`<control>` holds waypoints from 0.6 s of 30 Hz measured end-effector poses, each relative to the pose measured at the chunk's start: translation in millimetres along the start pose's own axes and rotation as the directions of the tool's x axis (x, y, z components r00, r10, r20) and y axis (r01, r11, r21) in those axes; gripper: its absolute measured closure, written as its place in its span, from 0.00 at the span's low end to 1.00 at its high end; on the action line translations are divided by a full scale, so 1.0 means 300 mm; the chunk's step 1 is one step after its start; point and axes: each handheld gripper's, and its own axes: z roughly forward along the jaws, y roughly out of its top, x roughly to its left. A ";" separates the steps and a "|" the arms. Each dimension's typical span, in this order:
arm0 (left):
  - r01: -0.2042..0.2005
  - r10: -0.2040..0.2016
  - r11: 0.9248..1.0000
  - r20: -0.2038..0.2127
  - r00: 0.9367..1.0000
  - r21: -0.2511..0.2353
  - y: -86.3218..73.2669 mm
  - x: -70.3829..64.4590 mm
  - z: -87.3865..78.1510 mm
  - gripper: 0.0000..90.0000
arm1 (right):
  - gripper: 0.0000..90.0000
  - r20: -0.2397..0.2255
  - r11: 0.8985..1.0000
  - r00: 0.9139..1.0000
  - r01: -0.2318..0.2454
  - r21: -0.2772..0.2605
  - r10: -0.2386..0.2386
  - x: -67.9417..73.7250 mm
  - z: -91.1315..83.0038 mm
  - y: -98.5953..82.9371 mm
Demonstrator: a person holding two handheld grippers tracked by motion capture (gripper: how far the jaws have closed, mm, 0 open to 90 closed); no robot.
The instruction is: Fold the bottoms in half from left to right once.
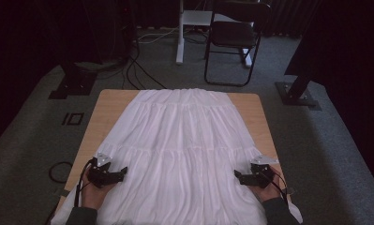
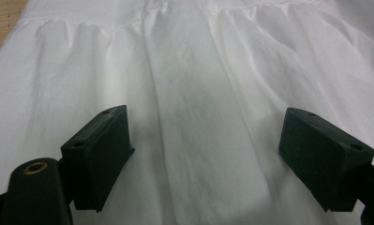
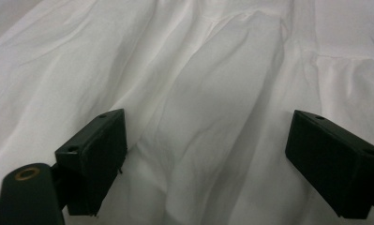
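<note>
The white skirt (image 1: 180, 150) covers most of the tabletop (image 1: 108, 104), its waistband at twelve o'clock and its wide hem spilling over the near edge at six o'clock. It lies flat and spread, its tiers of gathers running crosswise. No fold has been made, so I judge the work to be at its opening step: both hands set for a first grasp on the lowest tier.

The left tool (image 1: 110, 176) rests at about seven o'clock and the right tool (image 1: 249, 177) at about five o'clock, each pointing inward toward the middle of the cloth. In the left gripper view the left tool (image 2: 205, 140) has its jaws spread wide with bare fabric between them; the right tool (image 3: 208, 150) stands the same in its own view, clamping nothing.

The next move probably calls for lowering each tool until a ridge of cloth sits between the jaws, then closing on both layers (thin cotton slips easily).

There are no containers on the tabletop, just the garment.
</note>
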 end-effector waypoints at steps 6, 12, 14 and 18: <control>0.015 -0.016 1.000 -0.018 1.000 -0.010 -0.001 0.002 -0.005 0.30 | 0.15 0.003 1.000 1.000 -0.001 -0.002 0.001 0.001 -0.001 0.000; 0.016 -0.017 1.000 -0.024 1.000 -0.024 -0.003 0.001 -0.029 0.32 | 0.16 0.006 1.000 1.000 -0.005 -0.002 0.005 0.002 -0.001 0.000; 0.002 -0.003 0.999 -0.027 1.000 -0.042 0.005 0.004 -0.056 0.31 | 0.16 0.006 1.000 1.000 -0.005 -0.003 0.005 0.002 -0.001 0.000; 0.001 -0.003 0.997 -0.034 0.999 -0.071 0.006 0.033 -0.117 0.30 | 0.15 0.006 1.000 1.000 -0.006 -0.002 0.006 0.002 -0.001 -0.001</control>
